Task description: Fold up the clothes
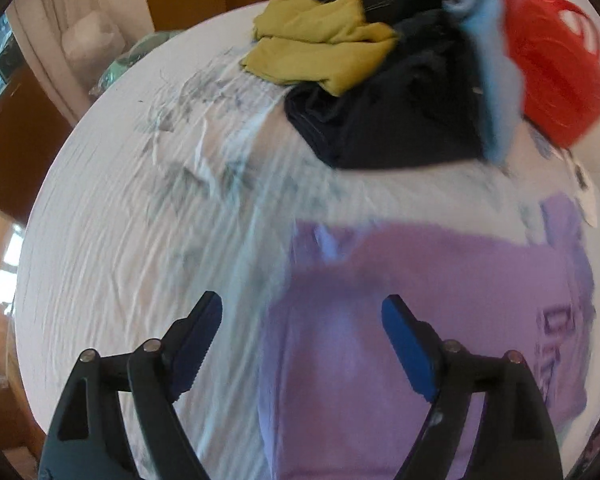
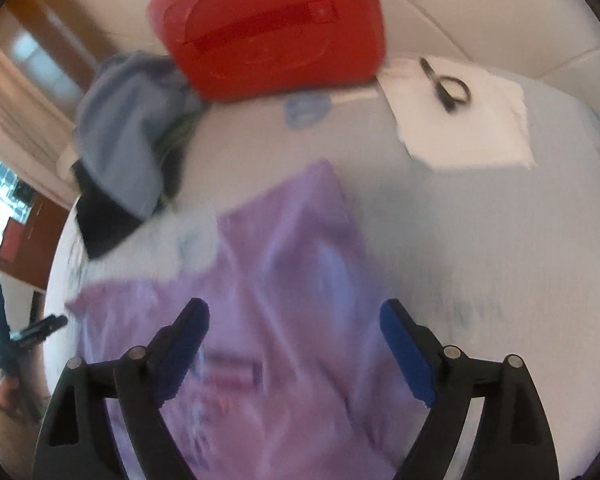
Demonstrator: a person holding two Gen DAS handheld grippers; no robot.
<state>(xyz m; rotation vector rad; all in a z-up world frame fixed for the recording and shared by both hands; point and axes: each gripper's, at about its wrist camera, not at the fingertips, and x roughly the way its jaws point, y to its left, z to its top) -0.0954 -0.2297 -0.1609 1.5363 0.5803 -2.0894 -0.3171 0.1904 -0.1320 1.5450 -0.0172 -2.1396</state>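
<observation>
- We hold the left gripper (image 1: 302,314) and right gripper (image 2: 294,318) with jaws apart, empty, above the lilac printed cotton T-shirt (image 1: 420,320).
- The T-shirt lies spread flat on the white bedsheet (image 1: 140,240), not yet folded.
- The heap of dark, mustard and blue garments (image 1: 380,80) awaits folding.

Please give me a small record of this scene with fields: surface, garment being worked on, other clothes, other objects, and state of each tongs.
surface: white bed sheet with grey print
garment in work: lilac T-shirt with dark lettering, lying spread on the sheet
other clothes: pile of mustard-yellow cloth, dark navy garments and light blue cloth
other objects: red plastic basket; white paper sheet with a small black tool on it
left tongs: open, above the T-shirt, holding nothing
right tongs: open, above the T-shirt, holding nothing
</observation>
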